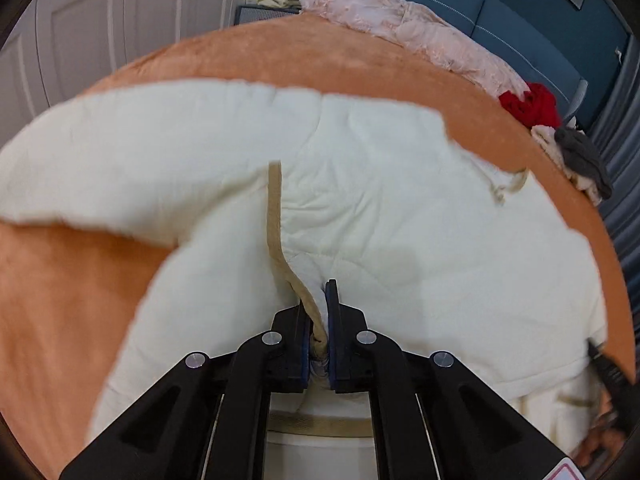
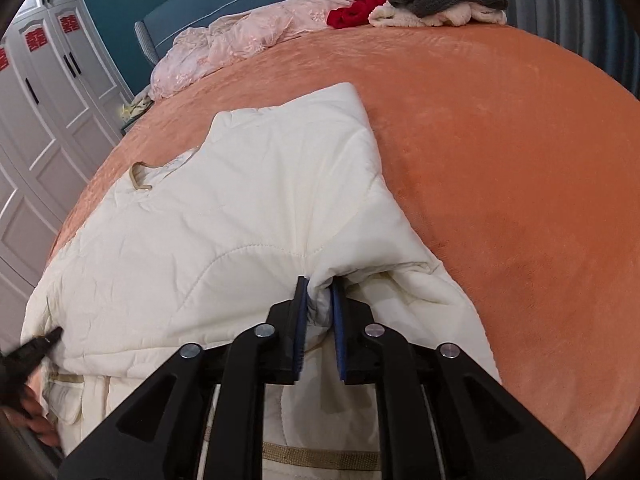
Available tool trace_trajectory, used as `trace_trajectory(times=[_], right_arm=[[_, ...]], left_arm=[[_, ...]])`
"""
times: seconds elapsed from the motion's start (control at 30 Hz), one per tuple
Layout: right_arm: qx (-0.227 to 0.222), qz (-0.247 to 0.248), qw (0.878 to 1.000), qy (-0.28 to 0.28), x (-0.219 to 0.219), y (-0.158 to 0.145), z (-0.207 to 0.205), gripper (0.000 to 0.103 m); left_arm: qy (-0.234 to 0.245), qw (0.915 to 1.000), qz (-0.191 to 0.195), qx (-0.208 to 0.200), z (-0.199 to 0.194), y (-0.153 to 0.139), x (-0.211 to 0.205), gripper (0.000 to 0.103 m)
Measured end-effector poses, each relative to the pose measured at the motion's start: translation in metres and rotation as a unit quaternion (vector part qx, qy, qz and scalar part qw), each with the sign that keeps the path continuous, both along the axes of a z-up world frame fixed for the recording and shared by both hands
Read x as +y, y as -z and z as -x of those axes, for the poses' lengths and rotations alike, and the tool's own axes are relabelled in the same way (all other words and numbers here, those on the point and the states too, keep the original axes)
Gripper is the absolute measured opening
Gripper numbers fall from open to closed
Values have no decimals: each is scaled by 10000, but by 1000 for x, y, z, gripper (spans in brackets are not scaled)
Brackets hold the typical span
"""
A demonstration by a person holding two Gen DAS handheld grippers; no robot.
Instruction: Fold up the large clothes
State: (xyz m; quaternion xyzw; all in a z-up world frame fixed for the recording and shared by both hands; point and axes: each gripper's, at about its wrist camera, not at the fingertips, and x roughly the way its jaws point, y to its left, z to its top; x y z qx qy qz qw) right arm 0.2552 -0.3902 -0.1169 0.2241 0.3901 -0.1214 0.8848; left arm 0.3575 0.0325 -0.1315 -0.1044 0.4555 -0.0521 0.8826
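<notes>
Orange plush covers the bed (image 2: 500,160), and on it we've got the cream quilted coat (image 2: 240,208) spread across its near half, one sleeve folded over the body. Up at the bed's head lies a pink blanket (image 2: 240,32), with a red garment (image 2: 364,0) and a grey-and-cream pile (image 2: 444,0) beside it. Our left tongs (image 1: 319,320) are clamped tight on the coat's tan-trimmed edge (image 1: 274,208) near the bed's foot. Our right tongs (image 2: 319,312) are nearly closed too, pinching a bunched fold of the coat between the blue pads (image 2: 337,320).
</notes>
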Motion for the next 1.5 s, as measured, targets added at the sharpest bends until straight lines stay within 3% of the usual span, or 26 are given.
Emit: trace_trajectory(times=[0.13,0.27,0.37,0.4,0.6,0.77,1.0,1.13,1.27,1.3,1.33,1.4,1.5], right_arm=[[-70,152,9997,152,6,-14,16,20],[-639,472,9959,440,27,-52,41,24],[-901,413,9951,-69,56,-70,26,36],[-896,408,9948,-266,66,-72,17,36],[-380,556,9899,-1249,132,-39,-33,35],[-30,699,9895,-1267,149,-2,-37,35],[-138,921,9880,-1234,157,5,-35,35],[-149,984,9875,-1222,158,4,-38,35],[-201,887,9882,-1230,154,5,-37,35],[-214,859,9885,-1228,154,4,-37,35],[-226,830,9887,-1225,153,5,-37,35],[-230,833,9887,-1225,153,5,-37,35],[-225,850,9886,-1224,153,4,-36,35]], left_arm=[[-67,9996,-63,-254,8,8,4,11],[-84,9993,-35,-371,12,8,3,13],[-67,9992,-15,-403,9,8,-2,14],[-69,9991,-11,-410,9,8,-2,14],[-70,9990,-4,-434,7,10,-2,14],[-75,9988,143,-464,7,13,2,15],[-109,9980,357,-518,7,15,4,16],[-145,9961,730,-473,7,13,14,18],[-445,9880,1463,-236,18,-2,51,23],[-525,9860,1563,-244,23,-8,63,31],[-644,9843,1623,-268,27,-14,78,39],[-988,9801,1682,-378,33,-27,119,46],[-1665,9699,1751,-287,32,-31,194,47]])
